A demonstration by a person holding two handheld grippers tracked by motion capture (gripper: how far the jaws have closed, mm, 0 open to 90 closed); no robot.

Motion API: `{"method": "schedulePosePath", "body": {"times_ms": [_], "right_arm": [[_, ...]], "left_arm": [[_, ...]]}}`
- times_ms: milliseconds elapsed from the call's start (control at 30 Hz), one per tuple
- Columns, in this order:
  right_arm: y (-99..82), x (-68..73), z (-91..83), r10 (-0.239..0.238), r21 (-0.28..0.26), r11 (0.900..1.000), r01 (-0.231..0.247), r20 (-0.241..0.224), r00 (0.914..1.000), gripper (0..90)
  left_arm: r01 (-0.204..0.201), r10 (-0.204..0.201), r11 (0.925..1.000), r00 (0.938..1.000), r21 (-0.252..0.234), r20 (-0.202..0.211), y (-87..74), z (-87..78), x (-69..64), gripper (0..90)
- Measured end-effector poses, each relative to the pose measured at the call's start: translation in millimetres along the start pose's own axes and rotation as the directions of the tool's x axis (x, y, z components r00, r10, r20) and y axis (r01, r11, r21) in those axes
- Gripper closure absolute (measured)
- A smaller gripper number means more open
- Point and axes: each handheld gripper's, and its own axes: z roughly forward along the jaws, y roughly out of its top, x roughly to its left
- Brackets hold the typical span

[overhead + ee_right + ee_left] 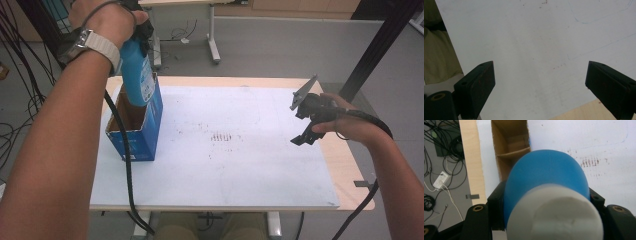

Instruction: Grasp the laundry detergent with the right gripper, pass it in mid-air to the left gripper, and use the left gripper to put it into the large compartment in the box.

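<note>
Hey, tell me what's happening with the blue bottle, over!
Left gripper shut on blue bottle, bottle's lower end inside open blue box. Right gripper open, empty, over white mat. Nothing blocking.

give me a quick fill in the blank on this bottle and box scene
1. The left gripper is shut on a bottle whose colour is ____.
2. The bottle hangs over the open cardboard ____.
3. The right gripper has its jaws ____ with nothing between them.
4. The bottle's cap is ____ in colour.

Missing words: blue; box; open; white
</note>
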Motion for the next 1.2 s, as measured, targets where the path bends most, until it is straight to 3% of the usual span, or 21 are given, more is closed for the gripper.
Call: {"method": "schedulePosePath", "body": {"times_ms": [1200], "right_arm": [[0.3,-3.2,14.2,0.026,0.021,0.9994,-0.026,-0.018,0.9995,8.6]], "left_arm": [[0.038,-0.038,0.9992,0.9989,0.015,-0.029,6.9,35.1,32.0,37.5]]}}
